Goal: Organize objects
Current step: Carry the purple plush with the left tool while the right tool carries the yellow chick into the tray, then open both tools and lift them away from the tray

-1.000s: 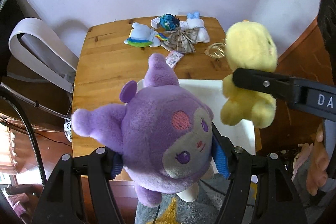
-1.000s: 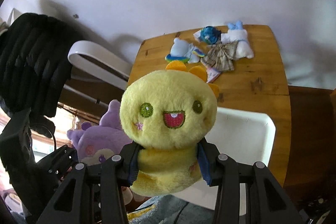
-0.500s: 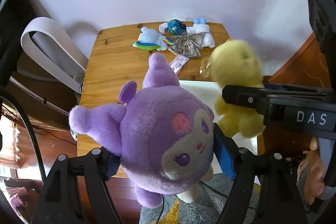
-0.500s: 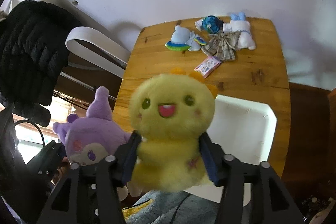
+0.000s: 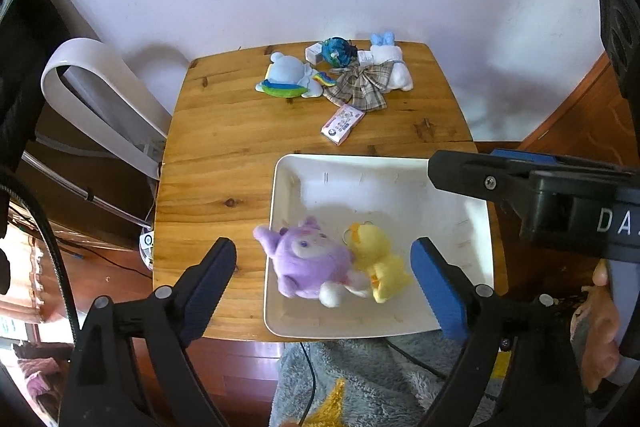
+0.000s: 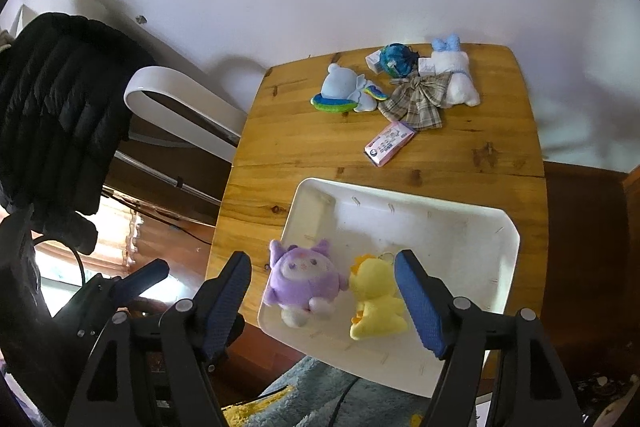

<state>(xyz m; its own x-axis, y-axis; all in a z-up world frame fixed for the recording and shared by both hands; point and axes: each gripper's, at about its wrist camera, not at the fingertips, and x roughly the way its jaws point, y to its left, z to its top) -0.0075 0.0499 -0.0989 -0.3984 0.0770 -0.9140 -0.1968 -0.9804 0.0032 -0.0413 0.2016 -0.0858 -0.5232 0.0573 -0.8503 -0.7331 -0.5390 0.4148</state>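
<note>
**Two plush toys down in the tray, more waiting at the table's far end**

Your left gripper (image 5: 323, 277) and right gripper (image 6: 323, 301) both hang over the white tray (image 5: 384, 171), jaws opening, nothing pinched between them. Below, the purple plush (image 5: 308, 265) and the yellow plush (image 5: 378, 259) lie touching each other in the tray's near-left corner, toward 7 o'clock in the left wrist view. The release looks complete: let the jaws spread fully before you lift, so no pad drags fur or the yellow toy's key ring. Then rise straight up, clear of the tray wall. At 12 o'clock on the wooden table (image 5: 224, 131) wait the blue plush (image 5: 288, 77), the plaid bow (image 5: 362, 87), the white plush (image 5: 394, 69), the blue-green ball (image 5: 338, 51) and, nearer, the pink packet (image 5: 343, 125). The packet is likely your easiest next reach; approach it across its narrow width.
</note>
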